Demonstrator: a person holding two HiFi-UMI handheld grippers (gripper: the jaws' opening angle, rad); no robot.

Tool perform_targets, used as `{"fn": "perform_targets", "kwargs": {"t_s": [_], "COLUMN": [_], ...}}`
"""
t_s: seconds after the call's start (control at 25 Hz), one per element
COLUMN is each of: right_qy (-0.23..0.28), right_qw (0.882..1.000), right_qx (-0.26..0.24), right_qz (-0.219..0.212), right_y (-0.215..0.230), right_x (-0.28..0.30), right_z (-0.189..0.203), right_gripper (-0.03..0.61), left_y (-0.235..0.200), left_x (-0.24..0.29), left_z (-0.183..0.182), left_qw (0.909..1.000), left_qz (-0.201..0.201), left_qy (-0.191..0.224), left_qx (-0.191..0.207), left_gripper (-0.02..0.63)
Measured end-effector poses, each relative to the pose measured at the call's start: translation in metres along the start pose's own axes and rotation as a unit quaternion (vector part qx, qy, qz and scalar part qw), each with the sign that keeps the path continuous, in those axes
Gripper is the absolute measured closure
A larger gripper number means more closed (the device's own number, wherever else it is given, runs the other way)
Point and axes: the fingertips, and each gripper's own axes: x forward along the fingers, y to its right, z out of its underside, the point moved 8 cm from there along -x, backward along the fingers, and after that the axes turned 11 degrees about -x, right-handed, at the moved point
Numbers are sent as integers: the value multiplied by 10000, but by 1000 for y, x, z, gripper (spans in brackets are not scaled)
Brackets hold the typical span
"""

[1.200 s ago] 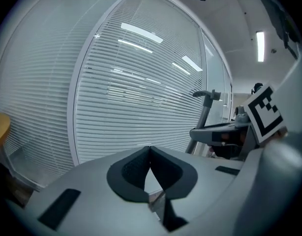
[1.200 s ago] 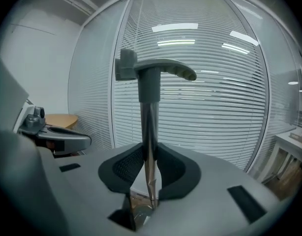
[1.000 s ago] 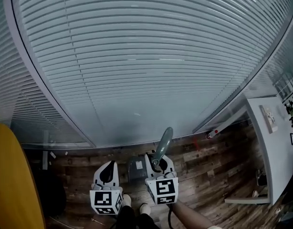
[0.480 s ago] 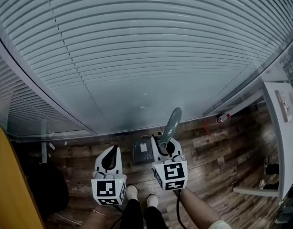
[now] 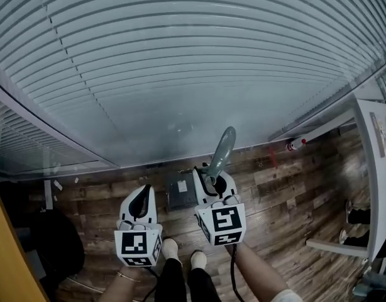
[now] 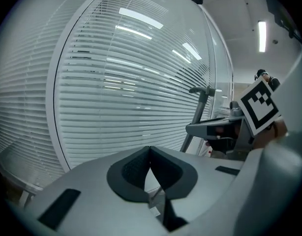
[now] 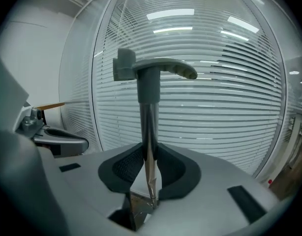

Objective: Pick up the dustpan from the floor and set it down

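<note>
Both lowered: right gripper point(image 5: 207, 180) clamps dustpan handle point(image 5: 222, 147); left gripper point(image 5: 142, 195) closed.

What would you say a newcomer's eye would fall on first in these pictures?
The white slatted blinds behind glass fill most of the head view. Below them, over the wooden floor, the right gripper is clamped on the upright grey handle of the dustpan. The left gripper beside it is shut and empty.
</note>
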Motion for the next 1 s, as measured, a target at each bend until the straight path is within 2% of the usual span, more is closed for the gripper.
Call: {"fn": "perform_targets", "kwargs": {"t_s": [0.44,1.0], "right_qy": [-137,-306], "right_qw": [9996,9989], "right_qx": [-242,-367], "right_qz": [-61,-40], "right_y": [-5,-8], "right_x": [28,52], "right_z": [12,26], "right_gripper": [477,477], "left_y": [-23,-29], "left_x": [24,37], "left_z": [16,20], "left_qw": [9995,9995], "left_qz": [-211,-145], "left_qy": [-86,-31], "left_qx": [-240,-262], "left_gripper": [595,595]}}
